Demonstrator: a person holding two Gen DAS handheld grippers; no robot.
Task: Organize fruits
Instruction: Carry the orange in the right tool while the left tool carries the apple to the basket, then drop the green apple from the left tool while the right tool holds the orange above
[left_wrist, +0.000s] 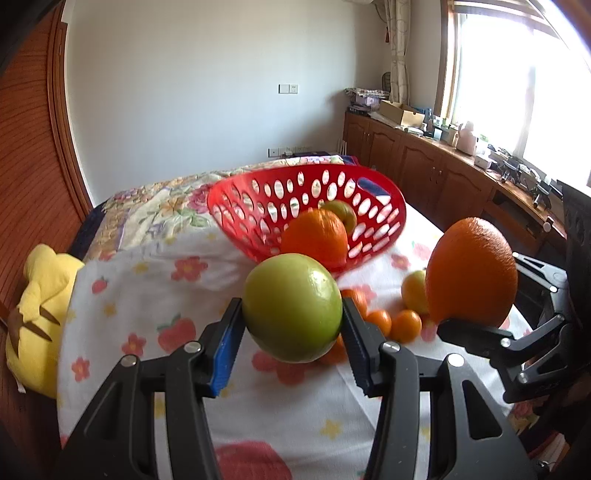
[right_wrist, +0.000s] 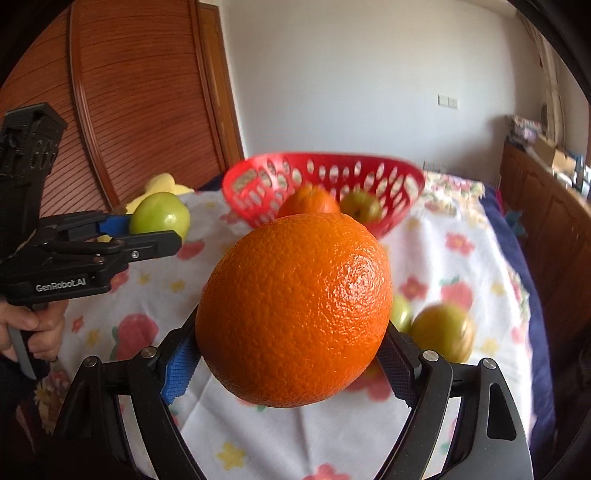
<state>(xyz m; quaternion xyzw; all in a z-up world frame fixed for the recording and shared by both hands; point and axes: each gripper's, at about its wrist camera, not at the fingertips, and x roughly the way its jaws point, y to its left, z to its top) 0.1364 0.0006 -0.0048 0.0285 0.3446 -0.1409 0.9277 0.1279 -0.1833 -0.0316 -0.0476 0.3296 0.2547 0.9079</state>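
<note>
The big orange (right_wrist: 293, 310) fills my right gripper (right_wrist: 291, 363), a green apple (left_wrist: 291, 308) my left gripper (left_wrist: 293, 345), both clamped firmly, and the tilted red basket (left_wrist: 258, 192) ahead could tip if either fruit drops hard.

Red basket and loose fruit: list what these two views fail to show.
- Red basket: its floor is hidden by its near wall and by the orange in both views.
- Small oranges on the bedspread: partly behind the green apple in the left gripper; count unclear.
- Right wrist view: the big orange in the right gripper covers the cloth behind; green fruits beside it are blurred.
</note>
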